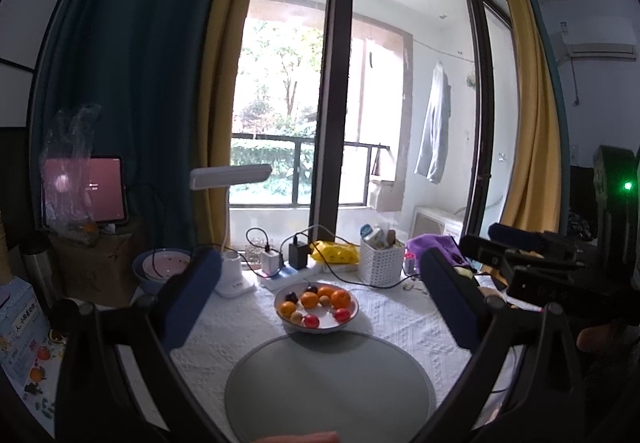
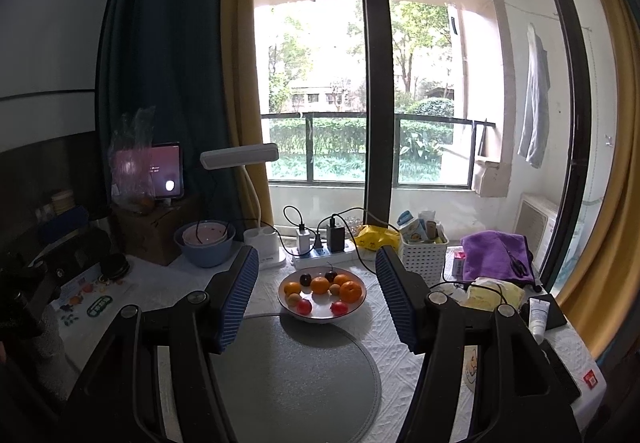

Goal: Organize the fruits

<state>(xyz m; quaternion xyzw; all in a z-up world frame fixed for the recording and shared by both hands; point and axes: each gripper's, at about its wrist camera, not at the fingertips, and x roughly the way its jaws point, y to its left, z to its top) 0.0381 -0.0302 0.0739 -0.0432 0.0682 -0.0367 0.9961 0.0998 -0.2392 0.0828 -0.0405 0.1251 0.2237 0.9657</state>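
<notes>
Bowl (image 2: 322, 294): holds fruit, behind grey mat (image 2: 296, 375)
Left claw (image 1: 320, 303): wide open, empty
Right claw (image 2: 318, 297): wide open, empty

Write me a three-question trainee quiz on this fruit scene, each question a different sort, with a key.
1. True or false: the left gripper is shut on an orange.
2. Multiple choice: the white fruit bowl stands
A) in the middle of the grey round mat
B) at the mat's far edge
C) inside the blue bowl
3. Fill in: the two fruits nearest the cameras in the bowl are ____ in colour.

Key
1. False. Both the left and the right gripper are open and hold nothing.
2. B
3. Red
</notes>
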